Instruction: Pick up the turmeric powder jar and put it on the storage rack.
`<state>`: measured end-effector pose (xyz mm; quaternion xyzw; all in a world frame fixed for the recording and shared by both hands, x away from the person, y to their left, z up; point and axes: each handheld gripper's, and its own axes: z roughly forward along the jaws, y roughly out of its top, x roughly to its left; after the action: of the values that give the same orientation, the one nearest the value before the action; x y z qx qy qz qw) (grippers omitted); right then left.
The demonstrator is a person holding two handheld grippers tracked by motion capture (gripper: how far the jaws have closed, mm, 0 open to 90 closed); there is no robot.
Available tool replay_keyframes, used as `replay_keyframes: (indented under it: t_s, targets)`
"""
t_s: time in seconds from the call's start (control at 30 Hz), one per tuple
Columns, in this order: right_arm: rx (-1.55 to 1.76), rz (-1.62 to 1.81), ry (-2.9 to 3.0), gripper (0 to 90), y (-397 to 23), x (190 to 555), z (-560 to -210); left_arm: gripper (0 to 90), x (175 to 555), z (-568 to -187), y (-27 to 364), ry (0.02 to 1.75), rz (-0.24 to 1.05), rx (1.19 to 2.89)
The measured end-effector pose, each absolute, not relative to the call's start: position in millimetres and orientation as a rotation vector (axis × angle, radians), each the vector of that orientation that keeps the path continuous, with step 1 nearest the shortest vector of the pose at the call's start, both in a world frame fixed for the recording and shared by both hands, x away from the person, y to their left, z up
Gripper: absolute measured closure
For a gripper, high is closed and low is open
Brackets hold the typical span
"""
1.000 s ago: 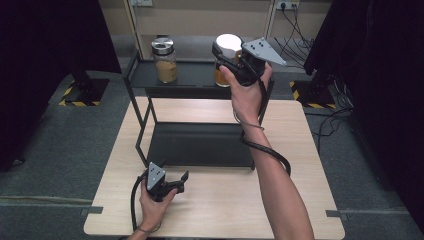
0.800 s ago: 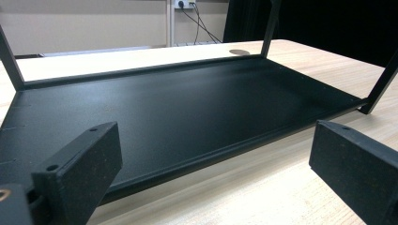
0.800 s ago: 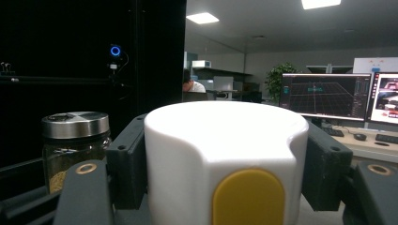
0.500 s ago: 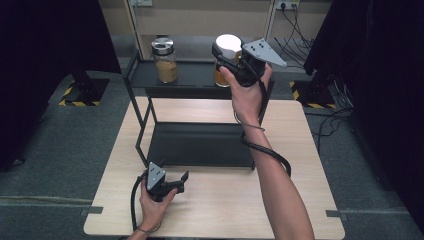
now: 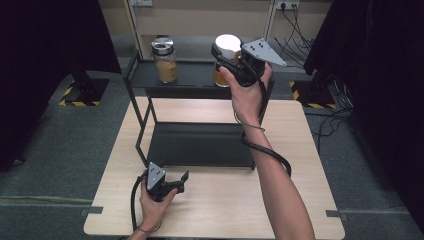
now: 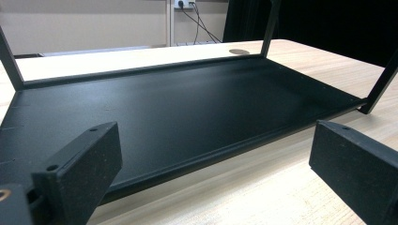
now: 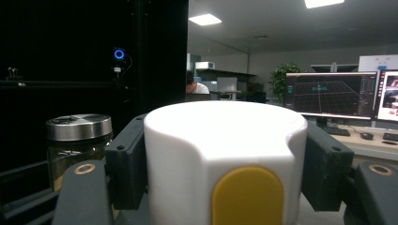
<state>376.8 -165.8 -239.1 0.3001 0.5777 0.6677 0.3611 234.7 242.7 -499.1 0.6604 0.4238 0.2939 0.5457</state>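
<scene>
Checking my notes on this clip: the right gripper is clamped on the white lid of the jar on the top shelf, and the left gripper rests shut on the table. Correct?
Not quite. The left gripper rests on the table open; the left gripper view shows its jaws wide apart. The right gripper is indeed clamped on the white lid.

Black rack (image 5: 200, 145) on wooden table (image 5: 300, 200)

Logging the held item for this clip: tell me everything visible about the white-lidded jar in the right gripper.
The jar stands upright at the top shelf of the black rack, amber contents showing through its clear body below a thick, matte white lid. The lid looks like plastic and carries a rounded yellow tab on its side. The right gripper is shut on the lid, a black pad pressing each flank.
</scene>
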Motion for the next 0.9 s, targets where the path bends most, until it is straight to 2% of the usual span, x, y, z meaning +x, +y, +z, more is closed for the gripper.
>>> replay_keyframes:
  t_s: [0.27, 0.43, 0.53, 0.9]
  targets:
    - [0.771, 1.731, 1.485, 23.5, -167.1, 377.9, -238.6, 2.2, 234.8, -499.0, 242.6, 1.005, 0.697, 1.567]
    - [0.791, 1.74, 1.478, 14.8, -166.1, 379.1, -238.0, 2.2, 234.7, -499.2, 242.9, 1.004, 0.696, 1.566]
    - [0.813, 1.731, 1.457, 5.3, -162.2, 377.3, -237.8, 2.2, 234.7, -499.3, 242.7, 1.004, 0.697, 1.565]
    - [0.785, 1.729, 1.469, 2.6, -164.2, 374.2, -236.9, 2.2, 234.7, -498.9, 242.3, 1.007, 0.698, 1.567]
